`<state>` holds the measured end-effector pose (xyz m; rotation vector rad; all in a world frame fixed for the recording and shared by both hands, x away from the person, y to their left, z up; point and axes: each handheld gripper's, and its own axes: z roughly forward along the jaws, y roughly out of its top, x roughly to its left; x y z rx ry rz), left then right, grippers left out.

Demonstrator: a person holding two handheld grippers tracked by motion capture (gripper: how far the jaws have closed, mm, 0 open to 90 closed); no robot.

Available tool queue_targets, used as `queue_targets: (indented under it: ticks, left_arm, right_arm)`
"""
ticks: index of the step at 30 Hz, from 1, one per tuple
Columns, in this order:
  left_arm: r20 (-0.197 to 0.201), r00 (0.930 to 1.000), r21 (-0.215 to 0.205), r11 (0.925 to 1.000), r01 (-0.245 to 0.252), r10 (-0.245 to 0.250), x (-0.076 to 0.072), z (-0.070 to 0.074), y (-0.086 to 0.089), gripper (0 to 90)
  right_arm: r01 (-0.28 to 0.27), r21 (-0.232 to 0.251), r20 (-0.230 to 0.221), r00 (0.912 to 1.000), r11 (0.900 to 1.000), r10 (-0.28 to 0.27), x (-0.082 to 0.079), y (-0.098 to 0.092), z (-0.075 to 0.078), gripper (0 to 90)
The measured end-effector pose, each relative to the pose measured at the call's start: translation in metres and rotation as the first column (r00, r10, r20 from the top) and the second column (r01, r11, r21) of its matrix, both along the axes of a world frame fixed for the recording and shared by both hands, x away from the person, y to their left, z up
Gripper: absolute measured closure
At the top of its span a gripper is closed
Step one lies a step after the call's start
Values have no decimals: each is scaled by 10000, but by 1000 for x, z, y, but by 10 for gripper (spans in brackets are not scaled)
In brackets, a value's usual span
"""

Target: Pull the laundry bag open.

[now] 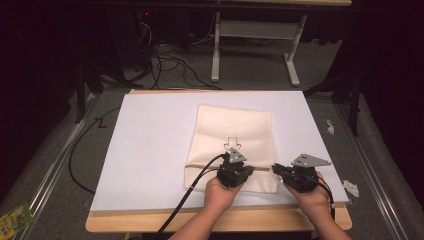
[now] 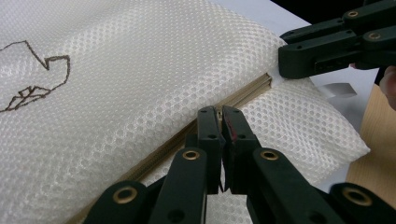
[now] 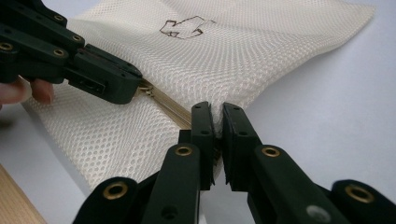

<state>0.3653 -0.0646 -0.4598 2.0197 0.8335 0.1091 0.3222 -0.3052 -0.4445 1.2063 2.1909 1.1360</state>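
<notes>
A cream mesh bag (image 1: 235,130) with a small outline drawing lies flat on the white board (image 1: 150,150). A tan zipper (image 2: 187,133) runs across its near part. My left gripper (image 2: 220,116) is shut on the zipper pull (image 3: 146,87), partway along the zipper; in the high view the left gripper (image 1: 246,170) sits over the bag's near right part. My right gripper (image 3: 215,116) is shut on the bag's right edge, at the zipper's end. It shows in the high view as the right gripper (image 1: 275,169), a short way right of the left one.
The board rests on a wooden table (image 1: 260,220). A black cable (image 1: 190,190) trails from the left gripper across the board's near edge. On the floor lie crumpled white scraps (image 1: 351,188) at the right and a green packet (image 1: 12,219) at the left.
</notes>
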Motion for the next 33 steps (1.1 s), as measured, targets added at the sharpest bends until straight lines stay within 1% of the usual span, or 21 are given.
queue_targets:
  ticks: [1,2,3,5,6,8,10,12,13,14,15,16,18,20,22,25,27,28,30,31,33]
  left_arm:
    - [-28,9999,7,9999,-108,108,2,-1,4,878]
    - [-490,9988,-390,9992,22,-41,6,-4,10,878]
    - [-359,9988,-174,9993,-338,332,6,-4,14,877]
    - [-385,9970,-8,9977,-675,674,10,-5,31,877]
    - [-389,9958,74,9966,-824,827,12,-5,38,877]
    - [-347,9925,274,9928,-1165,1174,14,-5,60,878]
    - [-267,9880,515,9873,-1505,1521,15,-2,84,878]
    - [-185,9818,956,9778,-1862,1888,13,0,113,878]
    - [-280,9799,948,9764,-1940,1974,12,0,125,877]
    - [-468,9812,731,9803,-1835,1872,11,0,134,877]
    - [-564,9811,640,9813,-1816,1852,8,1,140,877]
    - [-324,9822,833,9798,-1818,1850,4,2,141,877]
    - [100,9849,1255,9769,-1728,1730,-3,0,141,876]
    - [56,9897,1178,9827,-1430,1434,-7,-8,146,874]
    - [-243,9930,876,9897,-1135,1160,-8,-16,151,871]
    - [-289,9948,854,9918,-947,975,-6,-16,153,866]
    - [-75,9956,1114,9895,-920,934,-6,-17,152,853]
    - [65,9958,1281,9875,-914,914,-7,-18,150,831]
    - [268,9947,1339,9858,-1018,991,-7,-16,150,767]
    - [442,9929,1314,9846,-1155,1106,-7,-14,151,729]
    - [574,9901,999,9860,-1335,1282,-8,-10,154,655]
  right_arm:
    - [227,-283,62,9997,9993,-226,-1,1,0,856]
    - [321,-362,200,9993,9988,-314,-1,-1,1,857]
    - [170,82,-21,9999,9998,-170,1,-6,1,857]
    - [696,-191,100,9975,9974,-695,1,-13,0,857]
    - [919,19,-2,9958,9958,-919,2,-21,0,857]
    - [1247,154,-11,9922,9921,-1247,3,-32,0,857]
    - [1549,313,-58,9879,9874,-1548,3,-43,0,857]
    - [1783,265,-9,9840,9836,-1783,3,-53,0,857]
    - [1940,313,5,9810,9805,-1941,3,-58,0,857]
    - [2010,435,-43,9796,9786,-2010,3,-62,0,855]
    - [1830,721,-158,9831,9805,-1824,4,-64,0,854]
    - [1655,840,-262,9861,9826,-1639,4,-62,-1,854]
    - [1546,46,32,9880,9880,-1546,3,-50,-2,852]
    - [1460,-91,27,9893,9892,-1460,2,-45,-2,846]
    - [1397,-107,-25,9902,9901,-1398,3,-46,-6,837]
    - [1378,-248,-134,9903,9901,-1382,5,-46,-10,822]
    - [1446,-263,-144,9893,9891,-1450,7,-46,-12,806]
    - [1480,-260,-163,9888,9886,-1485,8,-45,-13,800]
    - [1514,-207,-231,9881,9883,-1518,10,-45,-15,786]
    - [1597,-164,-290,9867,9870,-1601,11,-45,-15,769]
    - [1586,-22,-226,9871,9873,-1586,11,-45,-15,712]
